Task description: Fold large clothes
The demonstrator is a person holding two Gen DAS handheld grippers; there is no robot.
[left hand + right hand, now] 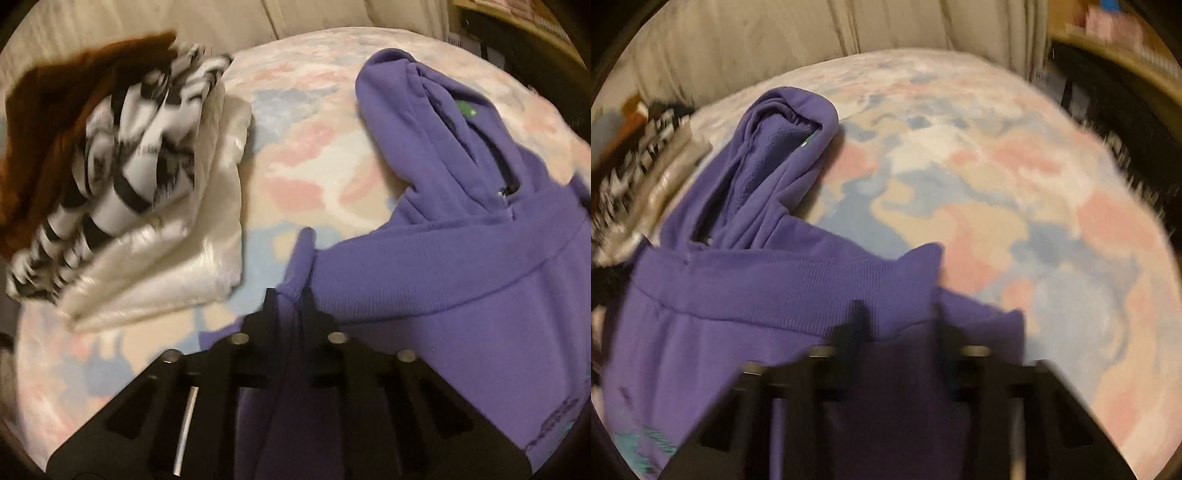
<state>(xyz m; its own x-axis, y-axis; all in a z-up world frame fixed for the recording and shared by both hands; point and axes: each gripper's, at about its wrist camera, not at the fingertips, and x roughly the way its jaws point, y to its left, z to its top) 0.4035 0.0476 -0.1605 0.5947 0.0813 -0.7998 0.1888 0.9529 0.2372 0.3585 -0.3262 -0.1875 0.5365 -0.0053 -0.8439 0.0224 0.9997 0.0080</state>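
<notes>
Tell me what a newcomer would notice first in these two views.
The purple hoodie stands out, spread over the pastel patterned blanket with its hood toward the far side. Both the left gripper and the right gripper pinch its ribbed hem. A stack of folded clothes lies left of it.

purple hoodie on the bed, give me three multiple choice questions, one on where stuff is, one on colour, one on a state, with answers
1. In the left wrist view, where is the folded pile relative to the purple hoodie?
A. left of it
B. on top of it
C. right of it

2. What colours are the striped garment on the pile?
A. red and yellow
B. black and white
C. green and blue

3. What is the left gripper doing?
A. open, above bare blanket
B. shut on the hoodie's ribbed hem
C. shut on the white fabric

Answers: 1 A, the pile lies left across the pastel blanket. 2 B, its bands are black and white. 3 B, purple cloth sits pinched between its fingers.
</notes>
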